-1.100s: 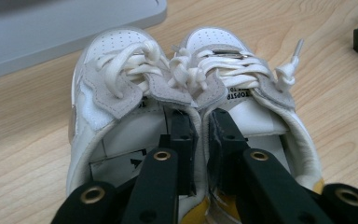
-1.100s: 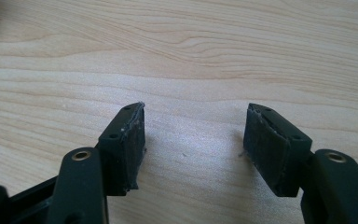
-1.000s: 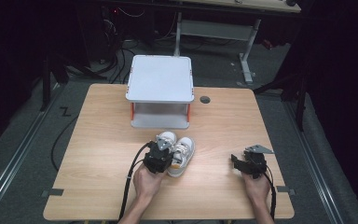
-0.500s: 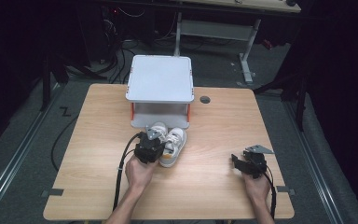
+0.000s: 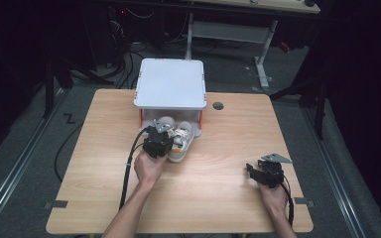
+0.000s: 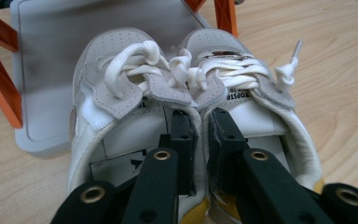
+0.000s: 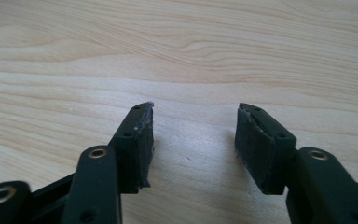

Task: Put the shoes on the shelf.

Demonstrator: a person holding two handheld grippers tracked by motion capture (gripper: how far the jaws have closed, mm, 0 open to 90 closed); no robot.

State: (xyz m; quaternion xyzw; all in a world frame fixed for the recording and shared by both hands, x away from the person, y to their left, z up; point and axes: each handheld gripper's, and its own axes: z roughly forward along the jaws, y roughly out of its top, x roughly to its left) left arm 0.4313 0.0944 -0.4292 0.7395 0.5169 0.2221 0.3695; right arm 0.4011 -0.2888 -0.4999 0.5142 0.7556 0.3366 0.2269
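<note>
We see the wooden worktop (image 5: pixel 218 198) carrying a white two-level shelf (image 5: pixel 170 83) with orange legs at its twelve o'clock edge. The pair of white sneakers (image 5: pixel 178 140) sits side by side just in front of the shelf, toes tucked under its top level and over the lower tray. Our left gripper (image 6: pixel 198 140) has its fingers pinched narrow on the two inner collars of the sneakers, one finger inside each shoe. Our right gripper (image 7: pixel 193 140) rests well apart at four o'clock, low over bare wood, its fingers spread wide and holding nothing.
</note>
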